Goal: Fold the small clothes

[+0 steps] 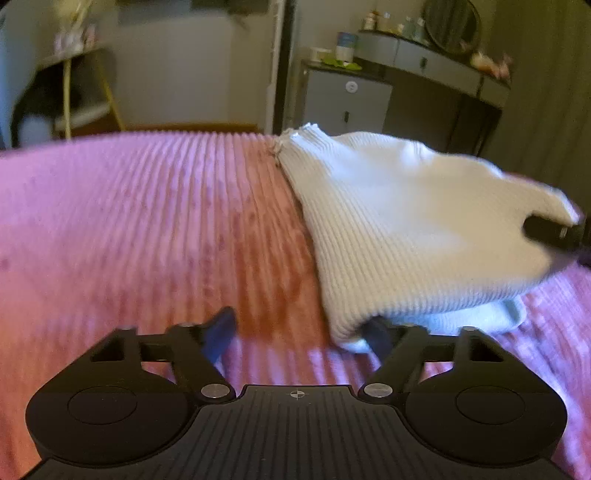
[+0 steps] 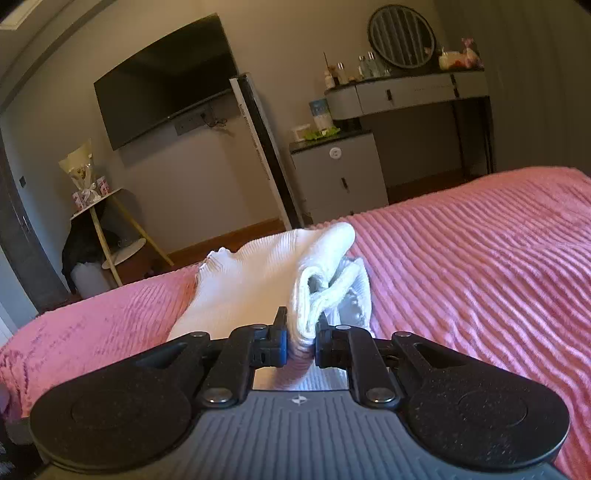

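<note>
A pink ribbed bedspread [image 2: 480,258] fills the lower half of both views, its ridges running away toward the far edge of the bed. Beyond it, at 11 o'clock in the right wrist view, a dark television [image 2: 166,81] hangs on a grey wall. Below it, at 9 o'clock, a small round side table [image 2: 98,201] with yellow legs carries a wrapped bouquet [image 2: 79,168]. A tall flat box [image 2: 264,147] leans against the wall near 12 o'clock. At 1 o'clock stands a grey cabinet [image 2: 338,173] beside a dressing table [image 2: 406,92], topped by a round mirror [image 2: 402,35] and small bottles.
</note>
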